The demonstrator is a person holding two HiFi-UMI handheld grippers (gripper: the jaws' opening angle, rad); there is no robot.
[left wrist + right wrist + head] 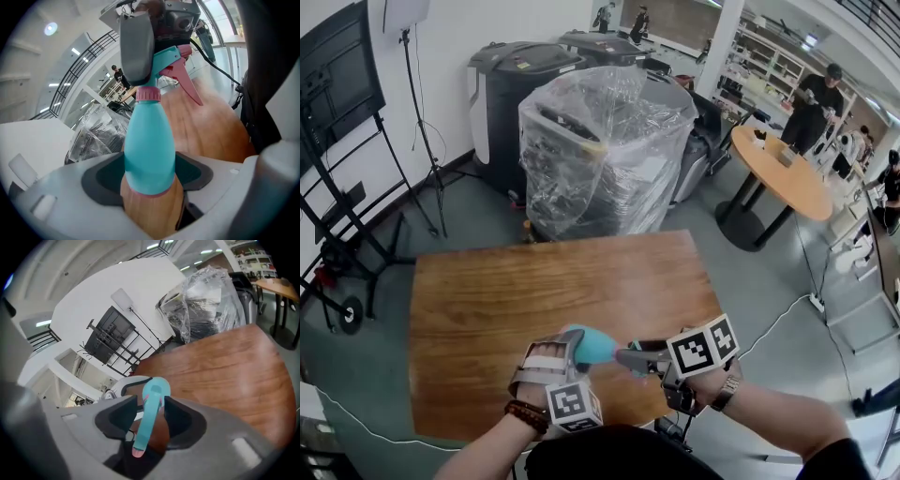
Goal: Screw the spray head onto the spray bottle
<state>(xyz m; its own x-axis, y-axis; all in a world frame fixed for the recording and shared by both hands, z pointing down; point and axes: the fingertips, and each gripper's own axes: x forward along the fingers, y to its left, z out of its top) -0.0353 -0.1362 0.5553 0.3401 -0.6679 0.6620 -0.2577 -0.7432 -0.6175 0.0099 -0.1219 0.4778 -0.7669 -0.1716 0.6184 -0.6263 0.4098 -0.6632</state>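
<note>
A teal spray bottle (596,346) hangs above the near edge of the wooden table (534,281). My left gripper (570,349) is shut on its body. In the left gripper view the bottle (150,150) fills the space between the pads and points away, with a pink collar, the teal spray head (168,57) and a pink trigger (188,86) at its far end. My right gripper (634,358) meets it from the right. In the right gripper view the spray head (151,413) lies between the jaws with a narrow gap at one pad.
Behind the table stands a plastic-wrapped stack (600,150) and black bins (517,84). A round wooden table (787,173) and several people are at the back right. A black stand (347,187) is at the left, and a white cable (787,314) runs over the floor.
</note>
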